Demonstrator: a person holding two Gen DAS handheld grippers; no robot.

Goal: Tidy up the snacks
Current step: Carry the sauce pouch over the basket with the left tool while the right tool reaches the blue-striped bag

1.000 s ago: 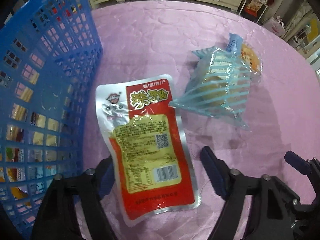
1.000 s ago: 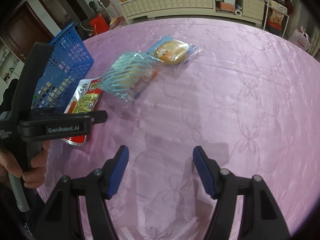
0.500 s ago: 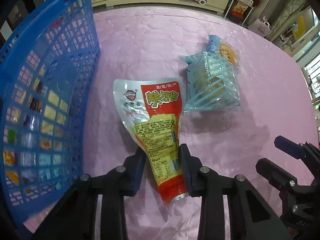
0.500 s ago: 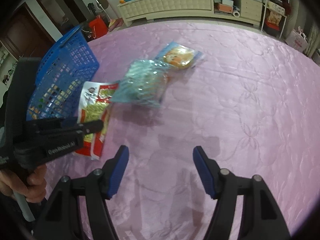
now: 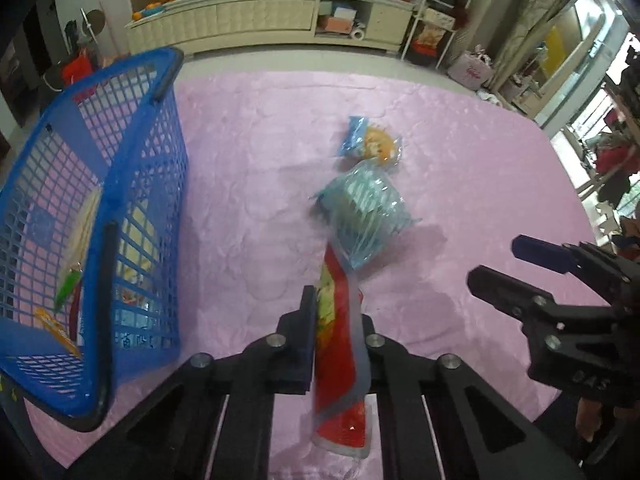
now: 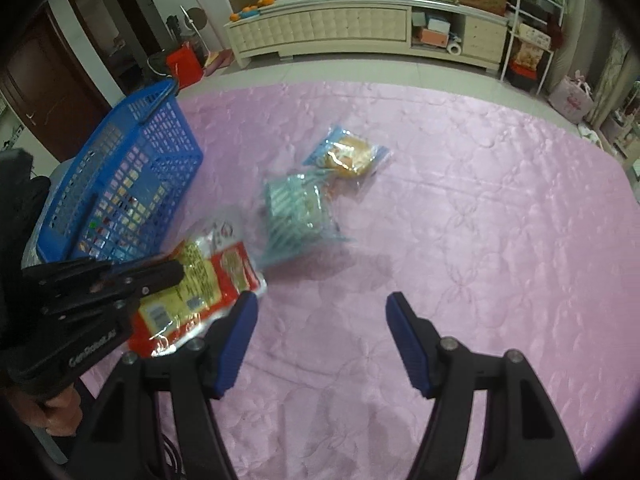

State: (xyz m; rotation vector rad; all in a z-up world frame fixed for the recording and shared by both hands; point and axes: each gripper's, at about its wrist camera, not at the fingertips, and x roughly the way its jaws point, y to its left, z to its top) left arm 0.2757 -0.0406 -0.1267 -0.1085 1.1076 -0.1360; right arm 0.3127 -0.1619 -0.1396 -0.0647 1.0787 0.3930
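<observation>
left hand-held gripper [image 5: 336, 320] closing, pinched around red snack pouch [image 5: 340, 364] above pink tablecloth [image 5: 248, 184]

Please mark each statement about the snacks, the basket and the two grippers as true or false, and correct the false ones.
1. The left gripper grips the red pouch. True; its fingers are closing on it.
2. The right gripper holds the striped blue packet. False: it is open and empty; the packet lies on the pink cloth.
3. The blue basket is empty. False: snacks show through its mesh.
4. The bun packet lies outside the basket. True.
</observation>
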